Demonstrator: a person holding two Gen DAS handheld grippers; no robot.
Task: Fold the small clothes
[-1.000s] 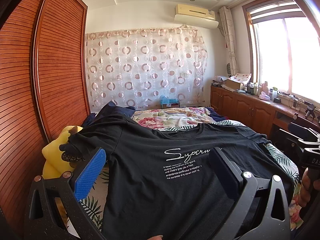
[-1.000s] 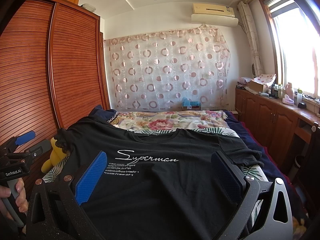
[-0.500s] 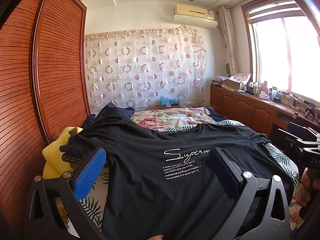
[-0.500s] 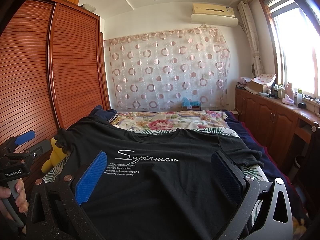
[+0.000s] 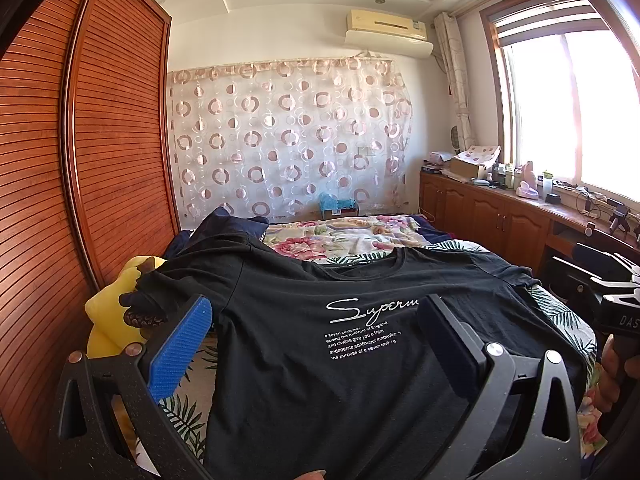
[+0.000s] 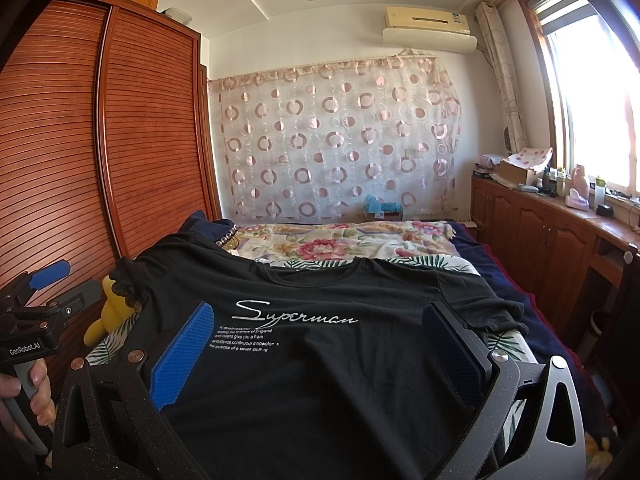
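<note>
A black T-shirt [image 5: 360, 360] lies spread face up on the bed [image 5: 340, 236], its neckline toward the far curtain [image 5: 288, 144] and white script lettering across the chest. The left gripper [image 5: 316, 344] hovers over the shirt's lower left part with jaws wide apart — nothing between the blue pads [image 5: 180, 348], no cloth gripped. The right gripper [image 6: 320, 352] is likewise spread wide above the lower middle of the shirt, holding nothing; whether either set of fingers touches the fabric cannot be told. The shirt's left sleeve drapes beside a yellow plush toy [image 5: 108, 312] at the bed's edge, next to the slatted wooden wardrobe [image 5: 80, 160]. A floral quilt [image 6: 340, 240] lies beyond the collar, with dark blue fabric [image 5: 224, 224] bunched at its left. In each view the person's other hand shows at the frame edge, gripping the opposite tool's handle — left hand [image 6: 24, 396], right hand [image 5: 616, 372].
</note>
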